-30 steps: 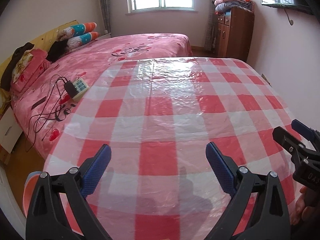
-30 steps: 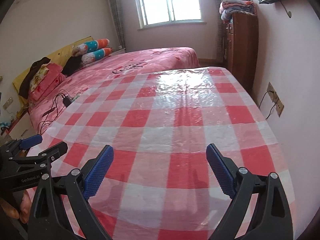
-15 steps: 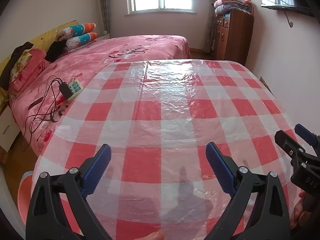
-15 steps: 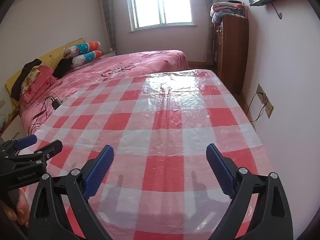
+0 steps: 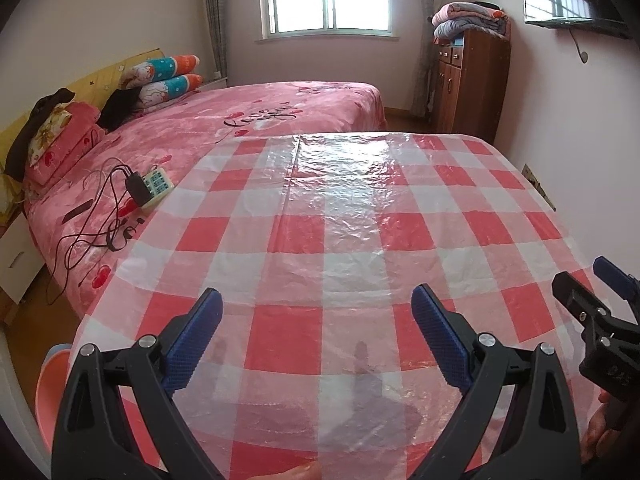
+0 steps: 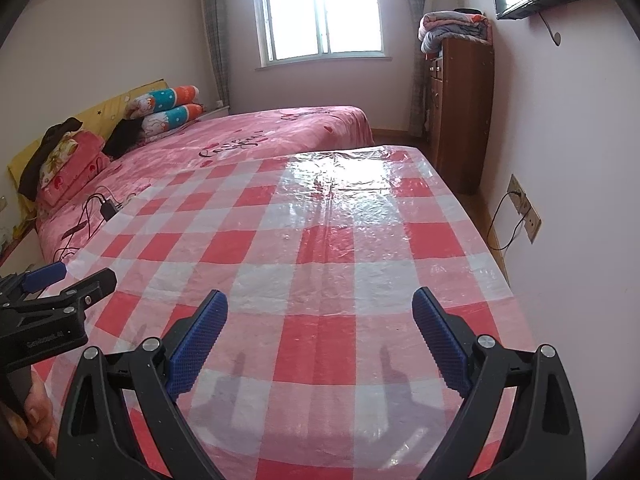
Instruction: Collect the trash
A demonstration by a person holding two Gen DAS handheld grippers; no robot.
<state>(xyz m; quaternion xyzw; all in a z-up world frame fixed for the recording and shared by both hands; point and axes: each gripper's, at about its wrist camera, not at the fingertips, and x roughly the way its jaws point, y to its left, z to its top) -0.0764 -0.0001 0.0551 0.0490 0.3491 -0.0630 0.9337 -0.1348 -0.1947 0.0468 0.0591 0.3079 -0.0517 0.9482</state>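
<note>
Trash cannot be made out in either wrist view, so where it lies relative to the claws cannot be told. The left gripper (image 5: 316, 296) and the right gripper (image 6: 320, 296) hover side by side over the red-and-white checked plastic tablecloth (image 5: 340, 220), each with its blue-padded jaws spread wide apart and only cloth showing between them. Beyond the table stand a pink-covered bed (image 5: 280, 100) bearing a power strip (image 5: 158, 184) with black cables, and a wooden cabinet (image 5: 468, 80) topped with folded blankets (image 5: 468, 20)
</note>
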